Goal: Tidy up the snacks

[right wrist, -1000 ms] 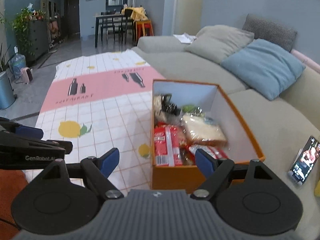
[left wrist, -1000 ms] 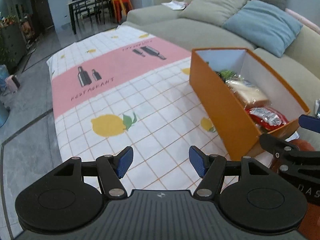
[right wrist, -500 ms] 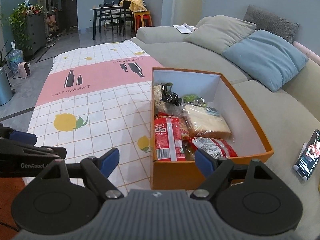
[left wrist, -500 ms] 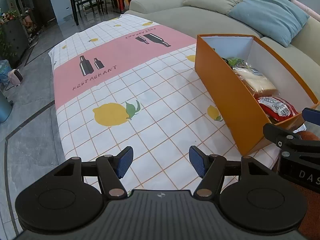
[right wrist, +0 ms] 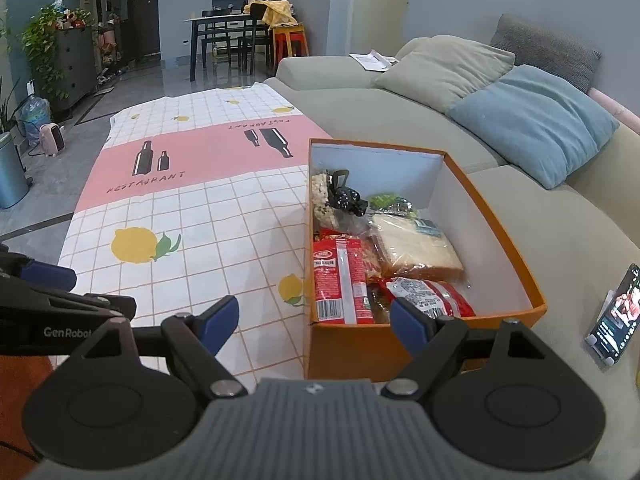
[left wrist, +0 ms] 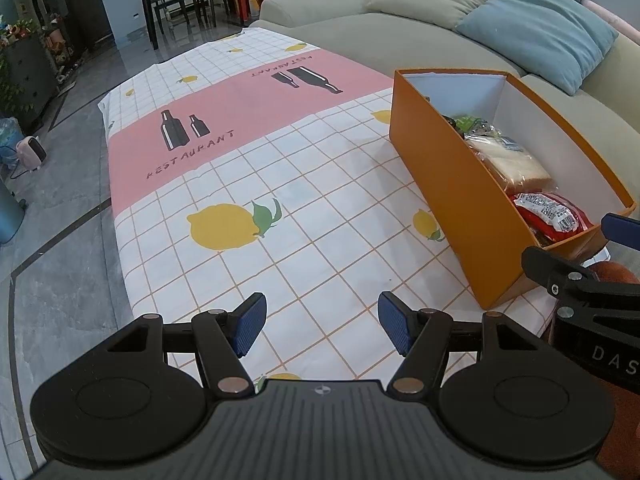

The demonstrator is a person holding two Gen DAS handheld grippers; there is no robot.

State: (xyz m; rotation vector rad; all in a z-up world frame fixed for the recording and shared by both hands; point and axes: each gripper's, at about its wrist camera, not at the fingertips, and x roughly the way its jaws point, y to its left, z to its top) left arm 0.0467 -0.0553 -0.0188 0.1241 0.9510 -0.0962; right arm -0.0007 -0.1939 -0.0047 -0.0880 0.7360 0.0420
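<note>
An orange box (right wrist: pixel 496 216) stands at the right edge of the table and shows in the left wrist view (left wrist: pixel 440 184) too. It holds several snacks: a red packet (right wrist: pixel 340 280), a bread bag (right wrist: pixel 416 248), a second red packet (right wrist: pixel 432 296), a black clip-like item (right wrist: pixel 346 196) and a green pack (right wrist: pixel 386 202). My left gripper (left wrist: pixel 320 324) is open and empty above the table's near end. My right gripper (right wrist: pixel 314 320) is open and empty, just before the box's near wall.
The table carries a checked lemon-print cloth (left wrist: pixel 256 152). A grey-green sofa (right wrist: pixel 400 104) with a blue cushion (right wrist: pixel 532 124) runs along the right. A phone (right wrist: pixel 616 316) leans on the sofa seat beside the box. A dining table and chairs (right wrist: pixel 232 36) stand far back.
Both grippers have pulled back and risen a little, so more of the table and box shows. Both stay open and empty. The box's contents have not moved.
</note>
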